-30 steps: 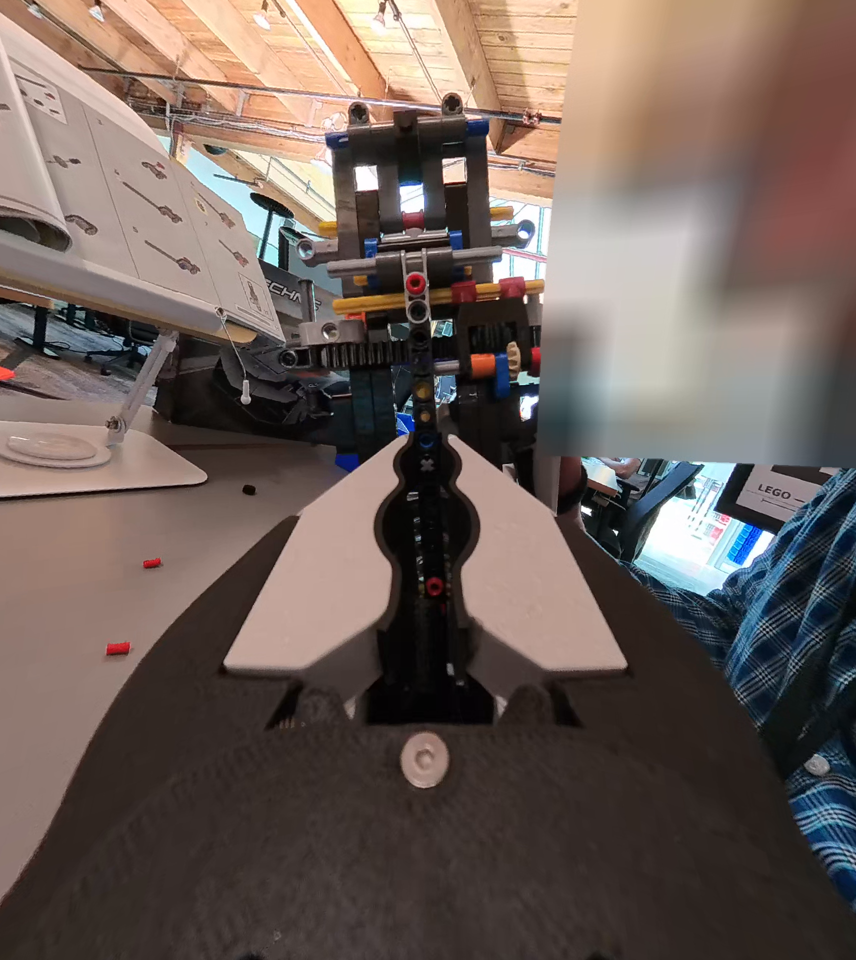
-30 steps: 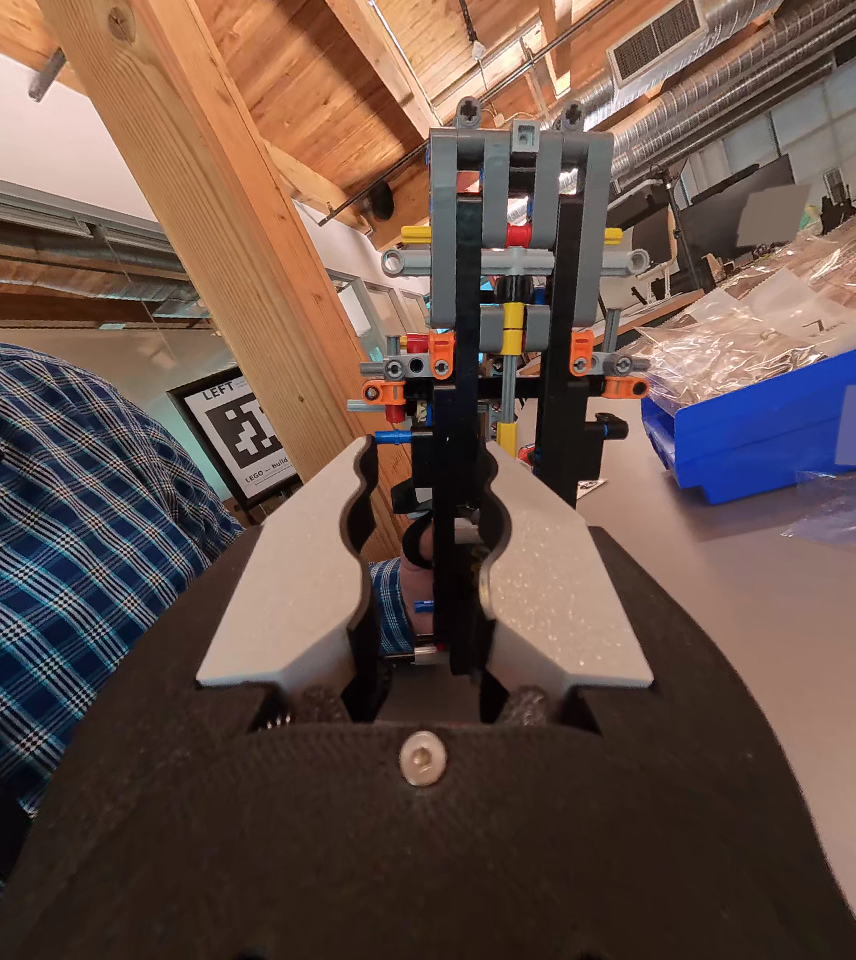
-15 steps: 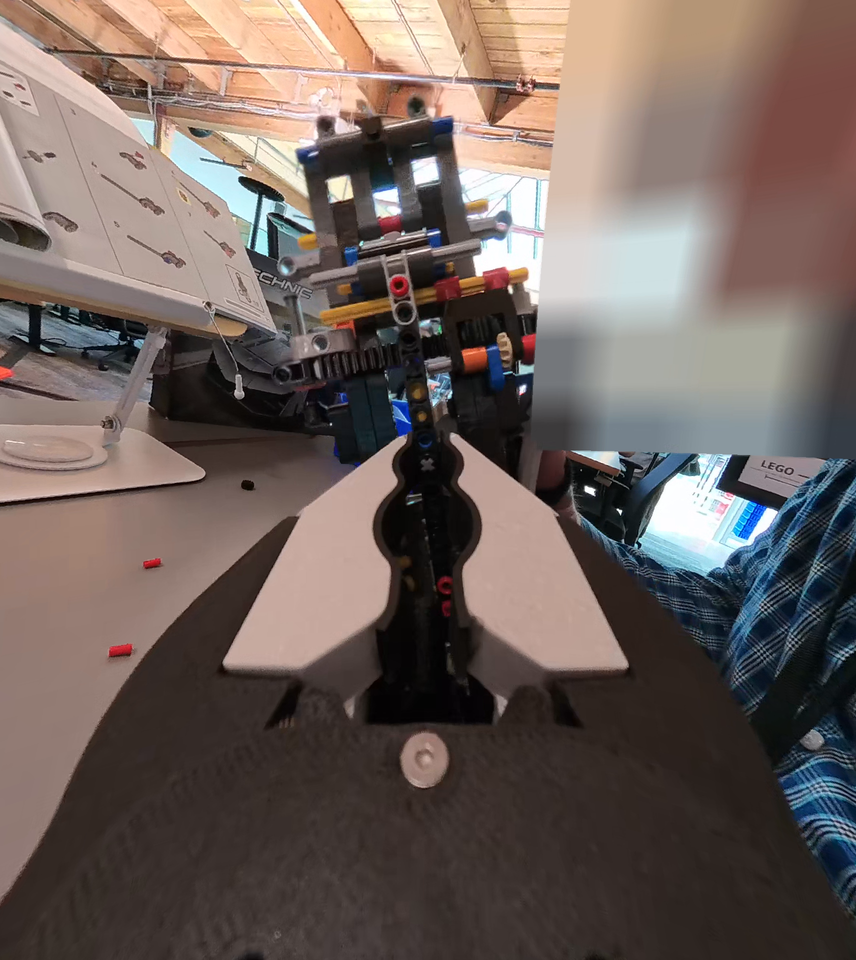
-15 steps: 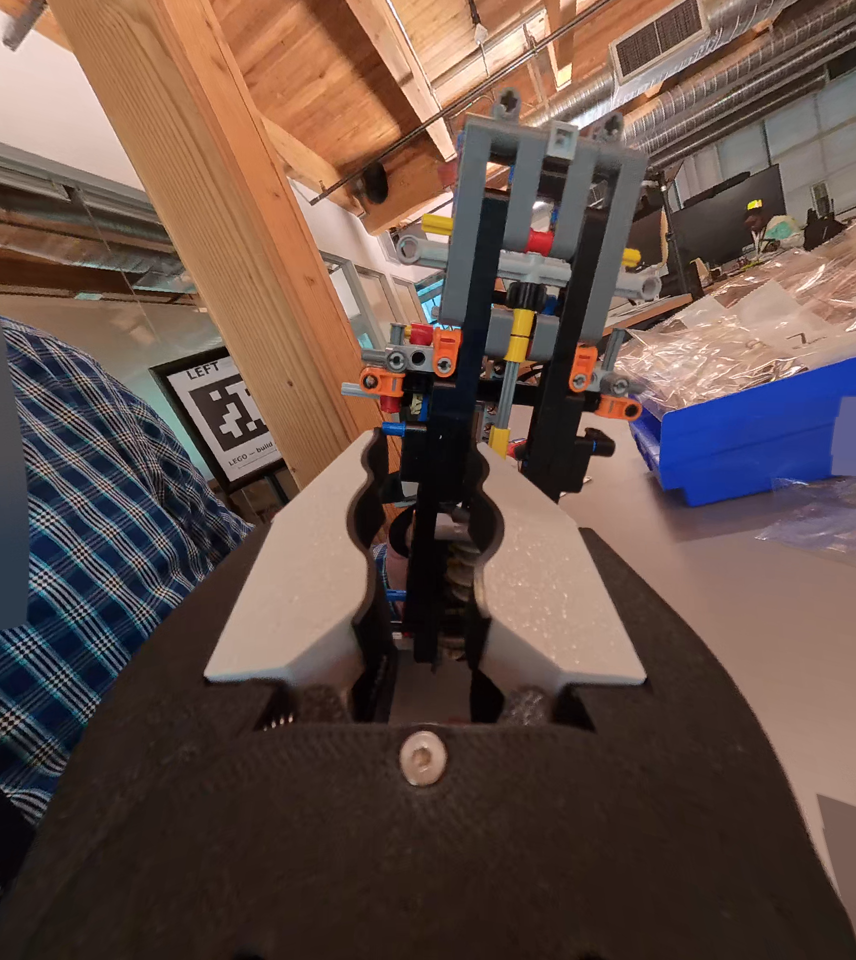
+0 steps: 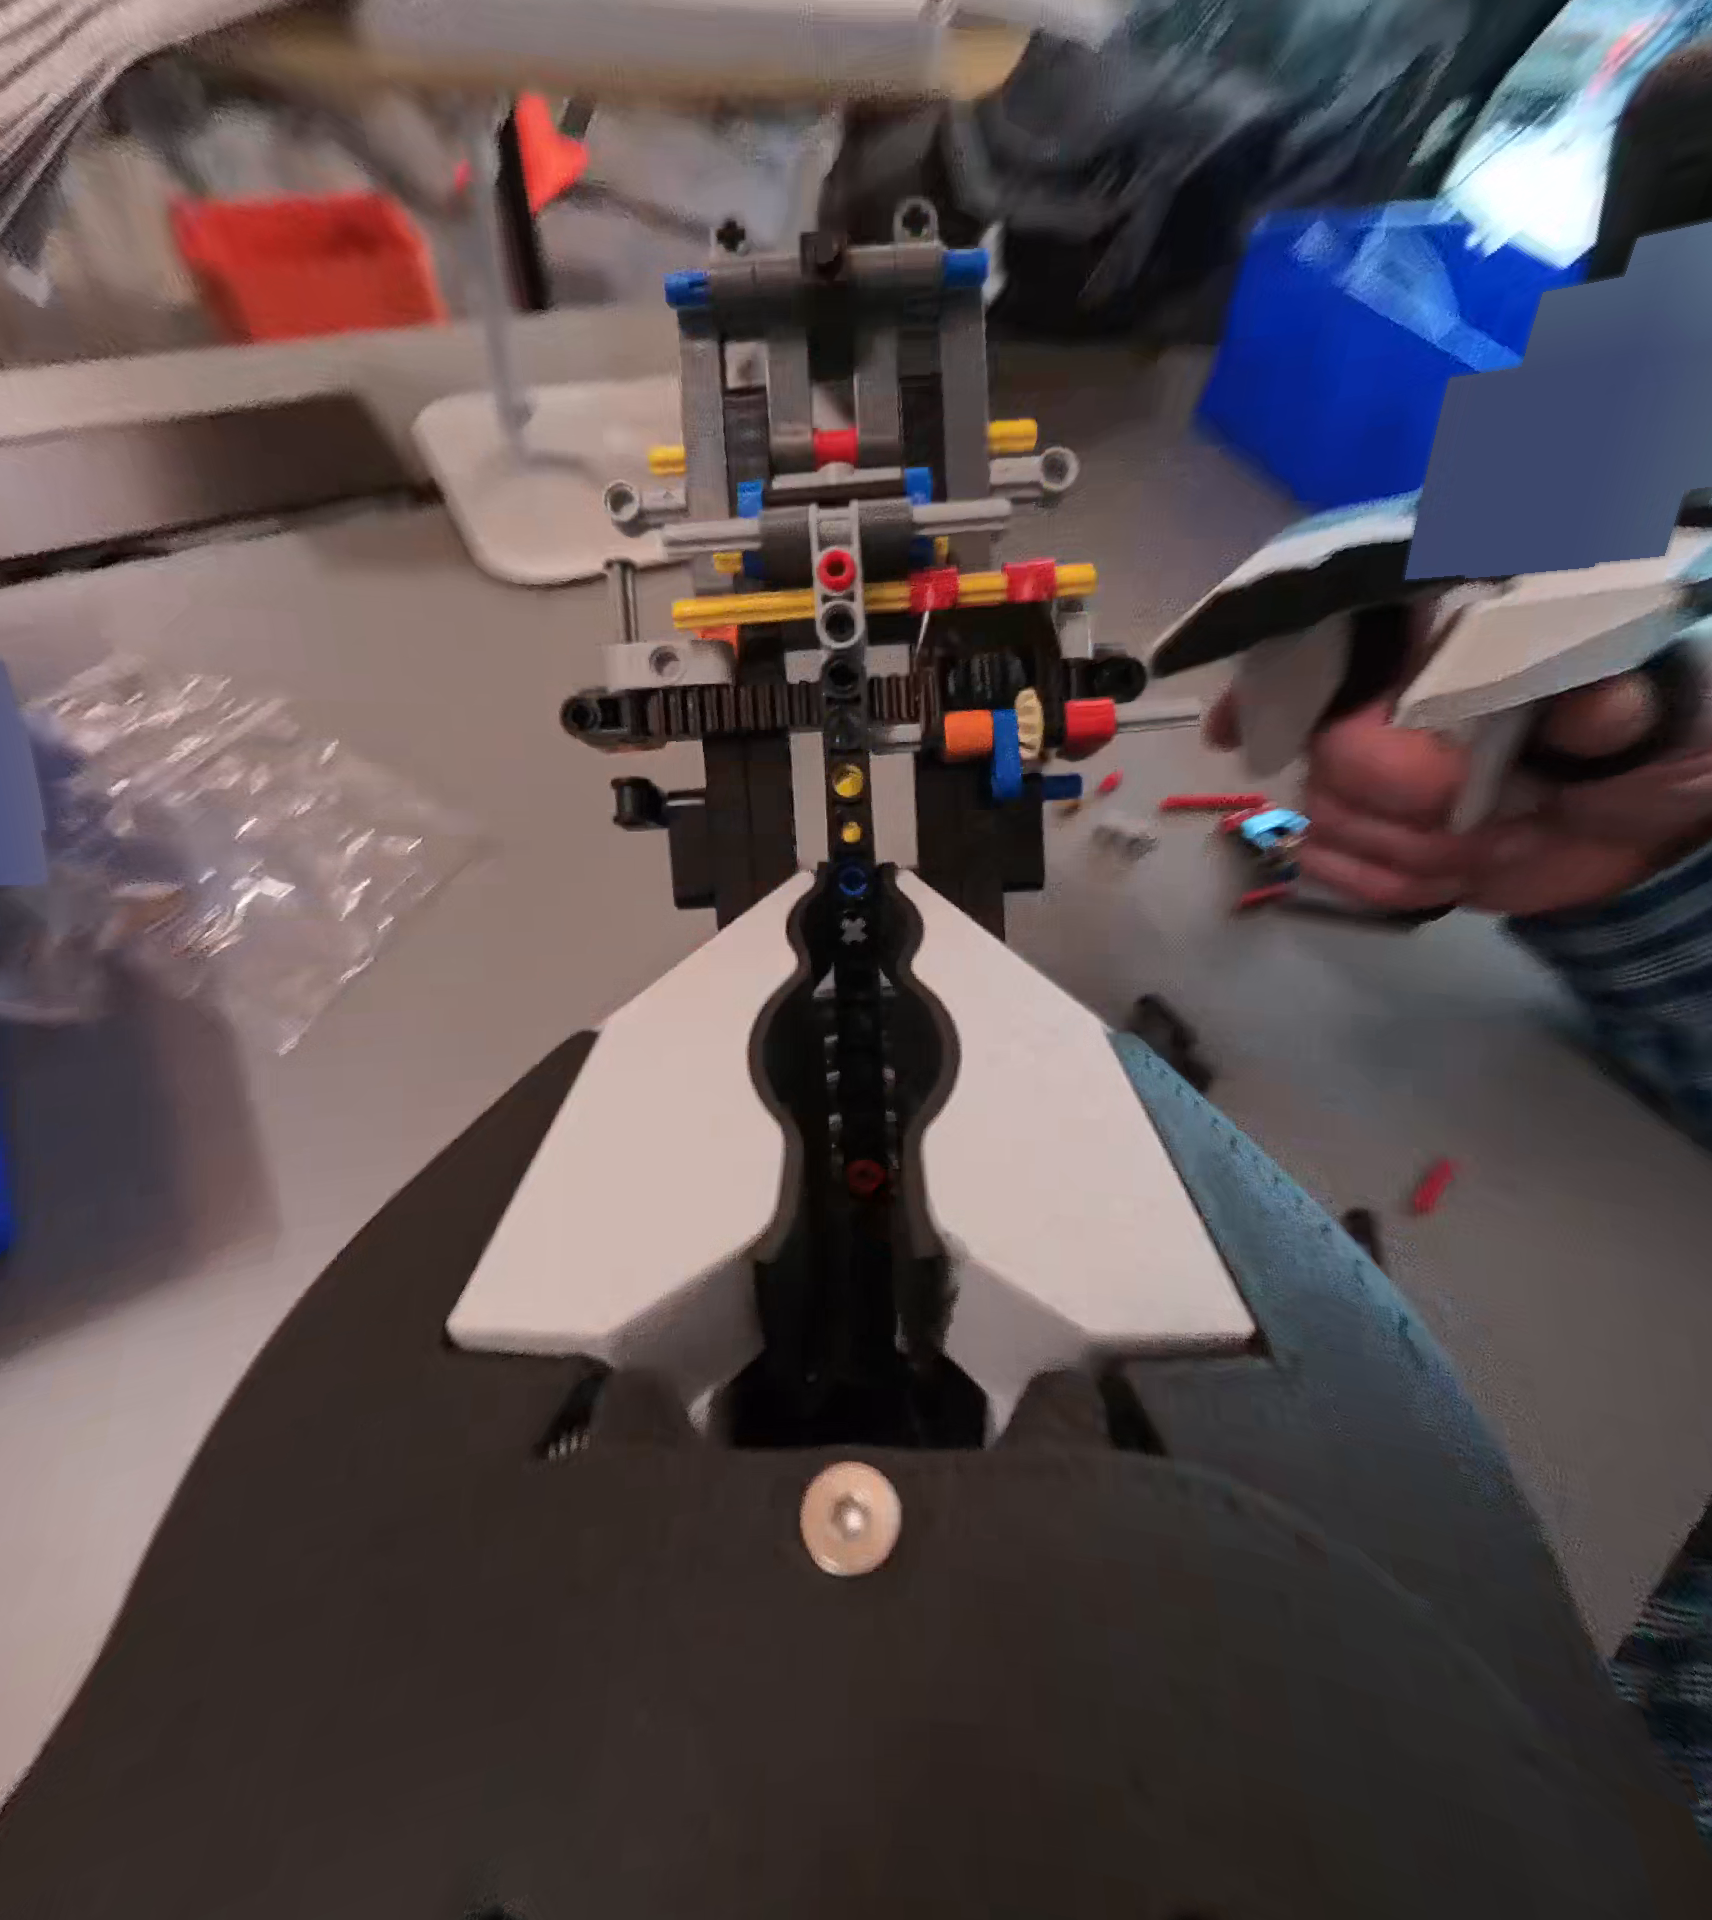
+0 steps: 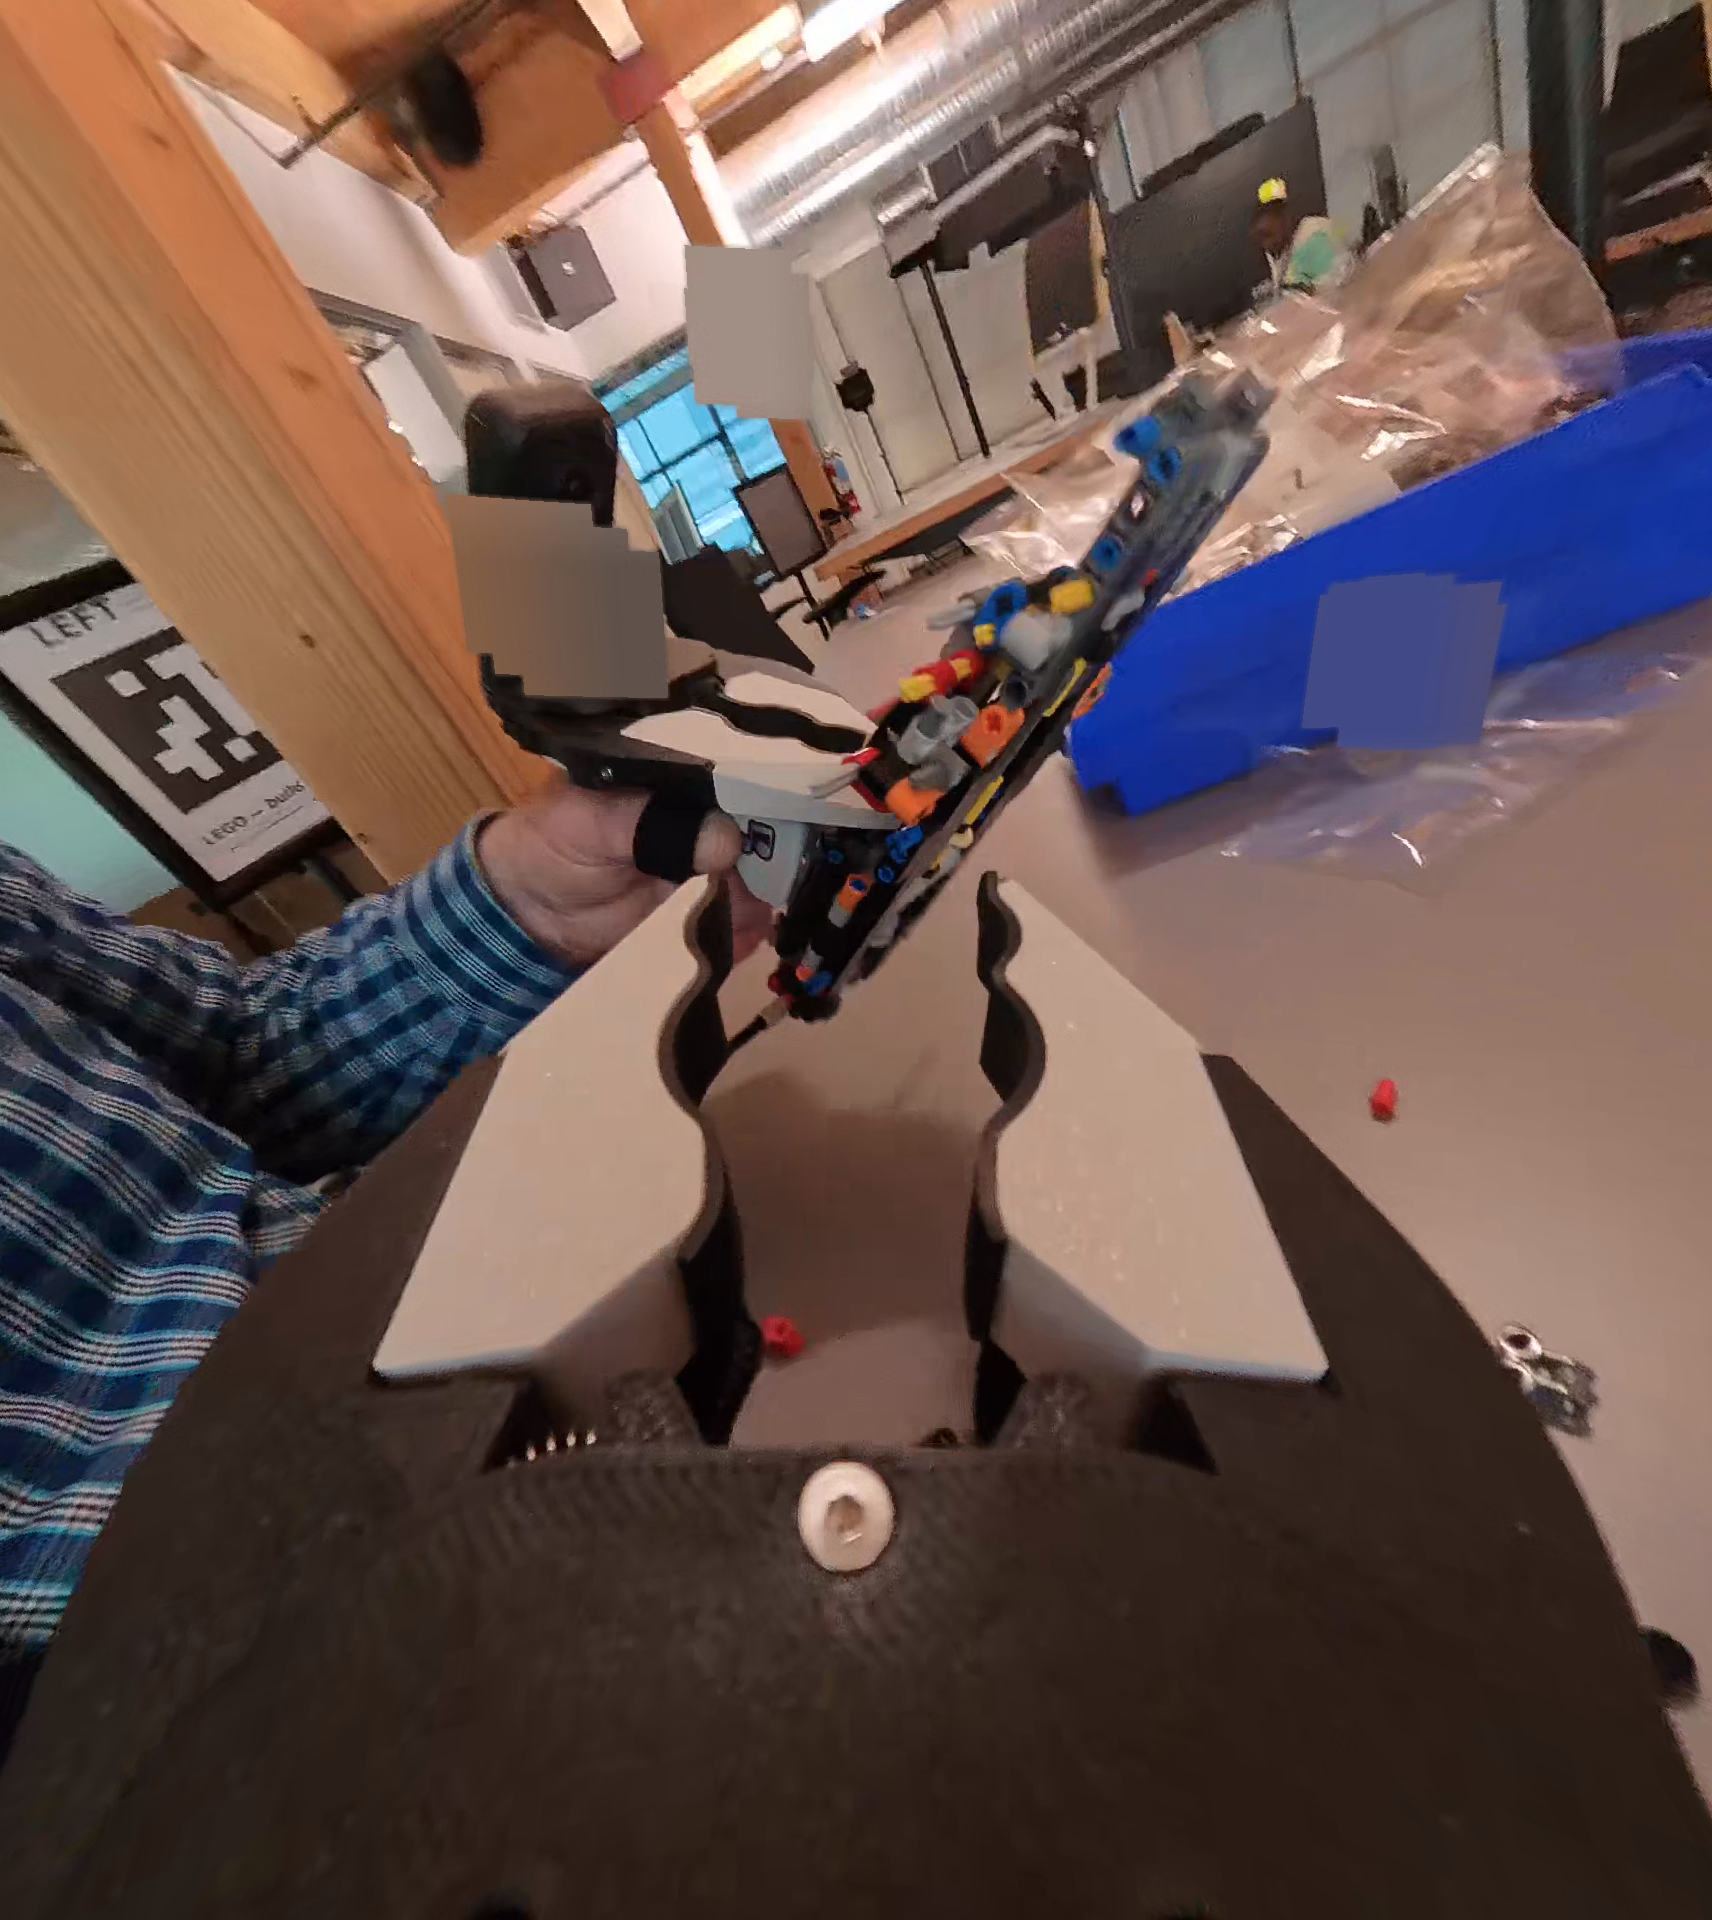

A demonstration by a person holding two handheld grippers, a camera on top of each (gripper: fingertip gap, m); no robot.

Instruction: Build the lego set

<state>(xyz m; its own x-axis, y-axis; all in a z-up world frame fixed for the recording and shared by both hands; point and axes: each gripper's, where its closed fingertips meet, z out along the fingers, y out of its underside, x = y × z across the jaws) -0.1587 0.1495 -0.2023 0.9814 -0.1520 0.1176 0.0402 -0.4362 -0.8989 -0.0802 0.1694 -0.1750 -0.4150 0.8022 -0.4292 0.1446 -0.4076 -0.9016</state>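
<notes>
Your left hand-held gripper point(image 5: 852, 914) clamps the lego model point(image 6: 1018, 717) tilted above the desk point(image 6: 1351, 1039), just ahead of your empty, parted right hand-held gripper point(image 6: 847, 914).

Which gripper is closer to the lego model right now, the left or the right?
Left. The left gripper is shut on the lego model, clamping its black beam. The right gripper is open and empty, a little apart from the model's lower end.
</notes>
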